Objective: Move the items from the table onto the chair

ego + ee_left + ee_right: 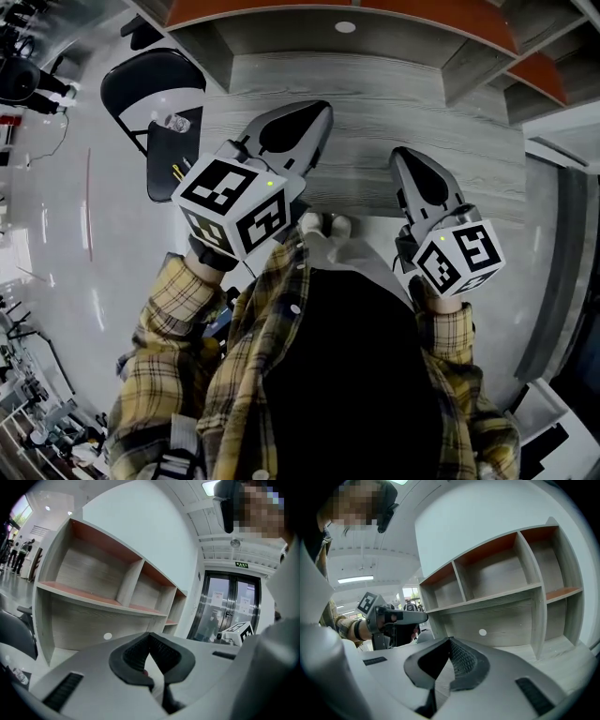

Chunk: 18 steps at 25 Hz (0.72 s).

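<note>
Only the head view is showing the chair, which is standing off the tabletop's left edge, and the task's things lying on its black seat. A clear crumpled item is lying by the seat's back edge, and a thin yellow item is lying nearer the seat's middle; both are too small to identify further. The same view is showing the left gripper and the right gripper being held over the tabletop near its front edge, well apart. The left gripper view is showing that gripper's jaws meeting at their tips with no item between them, pointing toward the shelf unit and a glass door. The right gripper view is showing the right gripper's jaws likewise drawn together, gripping no item, and facing the shelf unit.
</note>
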Each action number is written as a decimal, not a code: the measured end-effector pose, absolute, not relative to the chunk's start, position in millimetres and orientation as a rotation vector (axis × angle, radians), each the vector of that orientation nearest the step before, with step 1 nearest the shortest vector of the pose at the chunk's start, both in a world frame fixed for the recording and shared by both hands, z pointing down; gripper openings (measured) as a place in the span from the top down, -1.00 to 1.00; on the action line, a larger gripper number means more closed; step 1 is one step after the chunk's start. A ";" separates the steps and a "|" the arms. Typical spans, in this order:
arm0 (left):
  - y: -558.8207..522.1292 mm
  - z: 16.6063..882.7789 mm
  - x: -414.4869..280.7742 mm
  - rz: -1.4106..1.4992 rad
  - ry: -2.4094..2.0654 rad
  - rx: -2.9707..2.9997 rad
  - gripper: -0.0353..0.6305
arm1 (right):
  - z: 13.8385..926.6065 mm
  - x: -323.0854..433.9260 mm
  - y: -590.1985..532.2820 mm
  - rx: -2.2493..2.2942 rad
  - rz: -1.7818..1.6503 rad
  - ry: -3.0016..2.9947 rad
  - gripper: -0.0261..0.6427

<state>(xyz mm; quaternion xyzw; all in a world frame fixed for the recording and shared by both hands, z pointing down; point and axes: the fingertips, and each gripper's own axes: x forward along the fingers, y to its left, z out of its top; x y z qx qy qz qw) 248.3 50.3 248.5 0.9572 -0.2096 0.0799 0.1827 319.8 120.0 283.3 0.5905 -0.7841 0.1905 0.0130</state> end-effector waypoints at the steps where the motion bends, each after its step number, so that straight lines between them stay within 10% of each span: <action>1: 49.9 249.6 247.6 0.228 -0.590 2.703 0.88 | 284.5 318.9 118.6 1.836 0.592 -2.443 0.87; 18: 49.7 260.3 260.5 0.277 -0.569 2.710 0.88 | 293.7 315.5 107.1 1.785 0.615 -2.461 0.87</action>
